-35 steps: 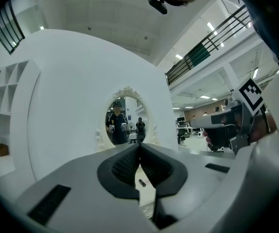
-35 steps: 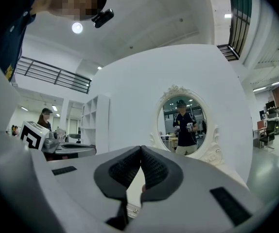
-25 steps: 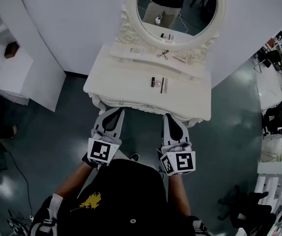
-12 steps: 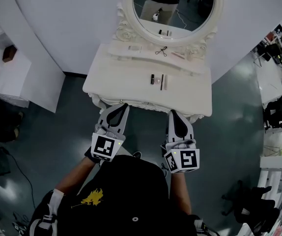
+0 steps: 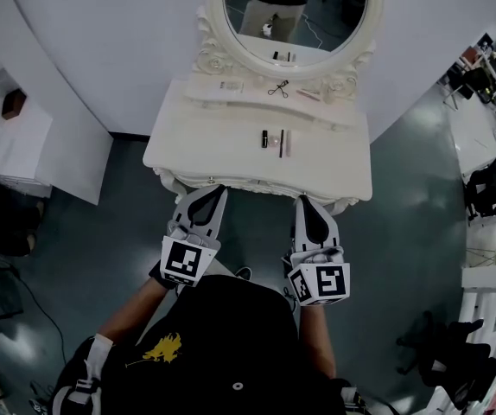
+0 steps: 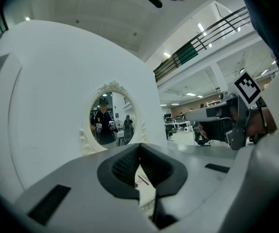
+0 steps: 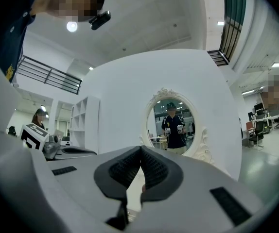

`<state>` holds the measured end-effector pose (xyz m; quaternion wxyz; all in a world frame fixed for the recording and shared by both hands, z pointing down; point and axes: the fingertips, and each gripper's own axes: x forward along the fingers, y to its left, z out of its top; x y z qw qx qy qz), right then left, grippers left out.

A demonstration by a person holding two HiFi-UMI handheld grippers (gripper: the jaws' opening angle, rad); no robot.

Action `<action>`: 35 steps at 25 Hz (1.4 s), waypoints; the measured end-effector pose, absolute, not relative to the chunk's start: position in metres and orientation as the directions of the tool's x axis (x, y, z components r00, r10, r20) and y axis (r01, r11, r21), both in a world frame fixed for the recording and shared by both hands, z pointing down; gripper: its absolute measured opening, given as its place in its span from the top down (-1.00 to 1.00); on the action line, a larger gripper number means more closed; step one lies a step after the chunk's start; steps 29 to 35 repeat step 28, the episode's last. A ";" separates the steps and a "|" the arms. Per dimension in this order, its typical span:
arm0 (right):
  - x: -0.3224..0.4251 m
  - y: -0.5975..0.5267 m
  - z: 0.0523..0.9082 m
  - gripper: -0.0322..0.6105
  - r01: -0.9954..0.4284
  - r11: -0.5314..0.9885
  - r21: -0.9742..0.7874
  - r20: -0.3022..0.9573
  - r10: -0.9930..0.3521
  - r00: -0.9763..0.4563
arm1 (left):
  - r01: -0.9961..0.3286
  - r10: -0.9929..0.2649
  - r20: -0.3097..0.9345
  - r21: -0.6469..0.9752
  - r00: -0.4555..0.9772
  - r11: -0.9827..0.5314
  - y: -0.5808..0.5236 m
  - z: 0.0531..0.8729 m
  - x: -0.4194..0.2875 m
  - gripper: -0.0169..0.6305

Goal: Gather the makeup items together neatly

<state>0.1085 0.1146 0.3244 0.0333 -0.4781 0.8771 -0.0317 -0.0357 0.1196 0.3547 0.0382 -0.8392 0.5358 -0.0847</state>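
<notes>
The left tongs [image 5: 221,190] and the right tongs [image 5: 303,200] are both pinched shut and empty. They are held side by side, tips at the front edge of the one white counter [image 5: 187,145]. Six makeup items [image 5: 276,141] lie in two threes. On the raised back shelf [image 5: 252,99], under the single oval mirror [image 5: 231,46], a pale piece [image 5: 228,86], a scissor-handled tool [image 5: 278,88] and a pinkish stick [image 5: 308,95] are spread apart. Mid-counter, a dark tube [image 5: 265,138], a dark stick [image 5: 281,143] and a pale stick [image 5: 289,143] sit close together. Bare counter lies on either side of them, and open floor [image 5: 101,223] flanks the counter.
</notes>
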 end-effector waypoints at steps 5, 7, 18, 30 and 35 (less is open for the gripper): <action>0.113 0.118 0.330 0.86 -0.840 0.534 -0.099 -0.022 -0.845 -0.535 | -0.881 -0.895 0.114 -0.161 0.431 -0.444 0.125 0.360 -0.027 0.91; 0.113 0.118 0.331 0.86 -0.838 0.537 -0.103 -0.022 -0.843 -0.537 | -0.883 -0.897 0.111 -0.163 0.427 -0.441 0.125 0.359 -0.025 0.91; 0.096 0.112 0.347 0.86 -0.799 0.578 -0.165 0.012 -0.809 -0.587 | -0.893 -0.907 0.137 -0.170 0.397 -0.417 0.136 0.366 -0.019 0.91; 0.078 0.098 0.351 0.86 -0.765 0.620 -0.175 0.000 -0.777 -0.629 | -0.920 -0.931 0.165 -0.173 0.324 -0.351 0.140 0.386 -0.046 0.91; 0.078 0.098 0.351 0.86 -0.765 0.620 -0.175 0.000 -0.777 -0.629 | -0.920 -0.931 0.165 -0.173 0.324 -0.351 0.140 0.386 -0.046 0.91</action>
